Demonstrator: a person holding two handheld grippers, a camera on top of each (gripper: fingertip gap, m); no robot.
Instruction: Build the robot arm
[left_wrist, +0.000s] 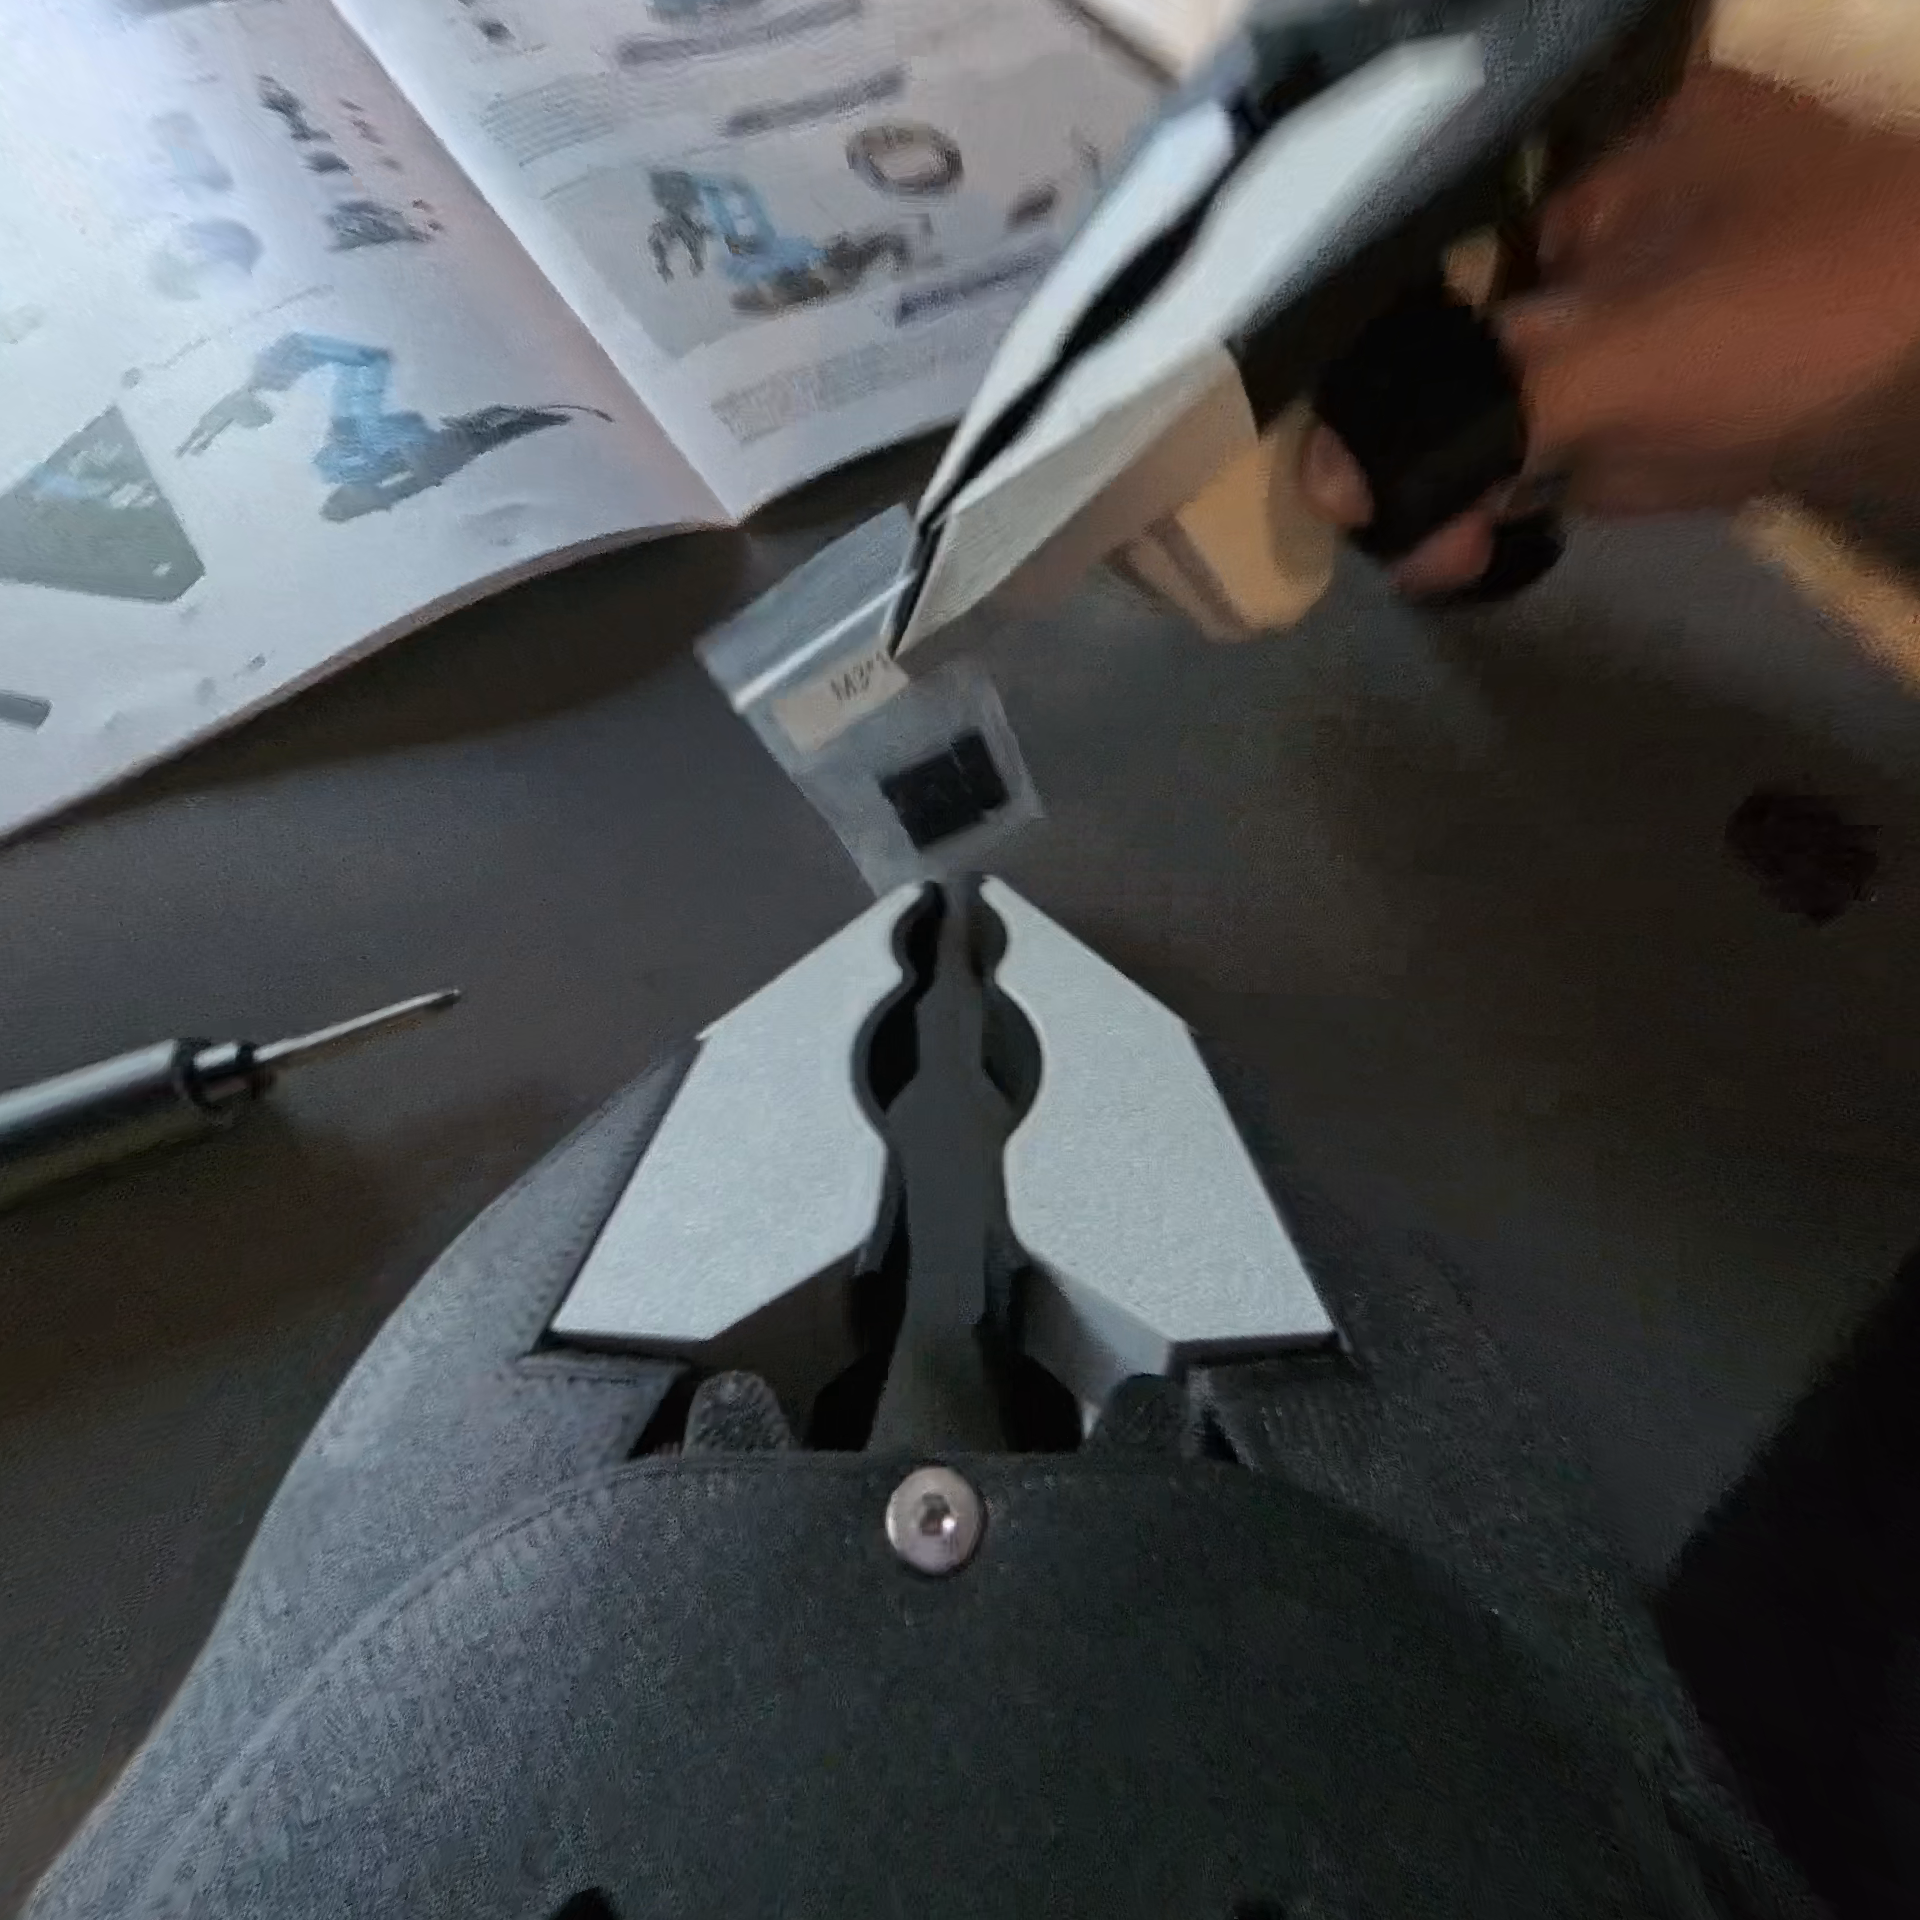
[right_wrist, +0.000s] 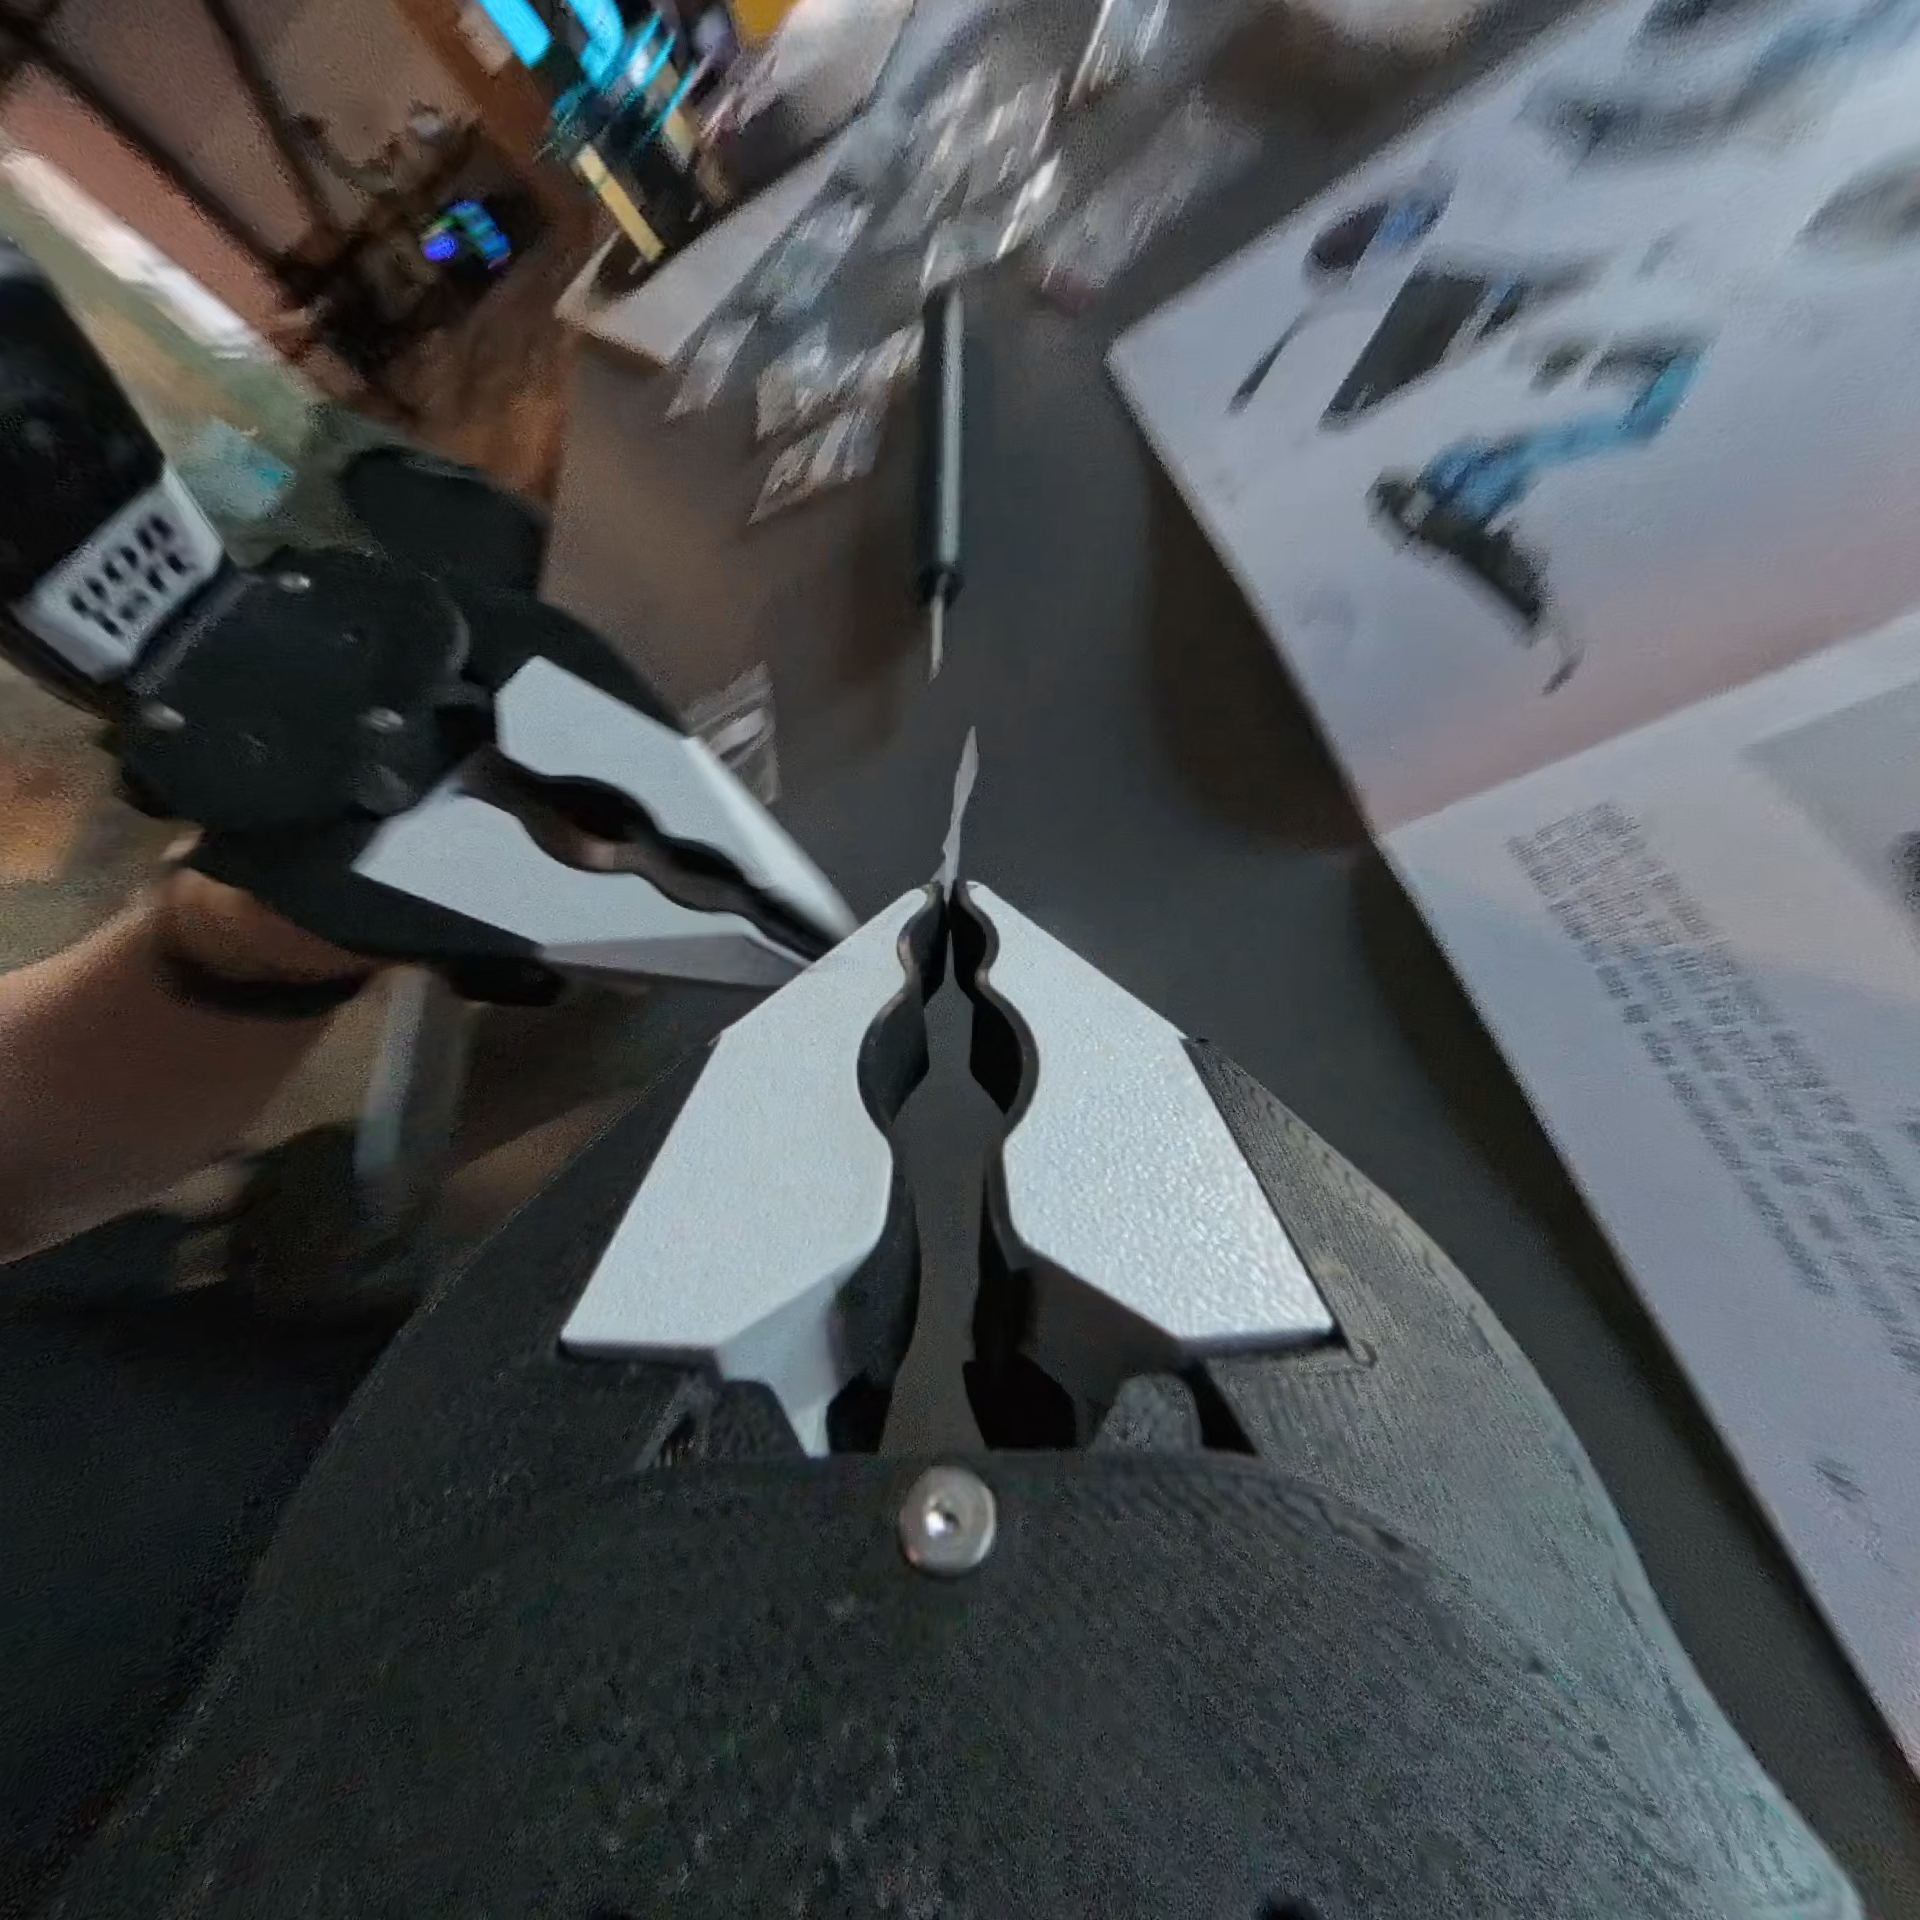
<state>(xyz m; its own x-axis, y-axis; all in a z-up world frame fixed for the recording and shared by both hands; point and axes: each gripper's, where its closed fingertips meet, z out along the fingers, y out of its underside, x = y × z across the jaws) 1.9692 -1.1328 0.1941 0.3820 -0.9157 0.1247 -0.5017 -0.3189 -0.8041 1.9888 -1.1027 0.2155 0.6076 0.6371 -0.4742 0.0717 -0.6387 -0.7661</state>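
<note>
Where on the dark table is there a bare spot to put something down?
Bare table lies right of the small clear bag both grippers pinch, and between the screwdriver and the left gripper. It is crowded near the open booklet and the right gripper.

The open booklet (left_wrist: 343, 343) runs off the frame, its pages blurred; the screwdriver (left_wrist: 156, 1091) handle is cut off.

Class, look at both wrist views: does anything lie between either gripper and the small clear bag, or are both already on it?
Nothing visible stands between. The left gripper pinches the lower edge of the small clear bag, and the right gripper pinches its upper edge. The screwdriver and the open booklet lie off to the side on the dark table.
</note>
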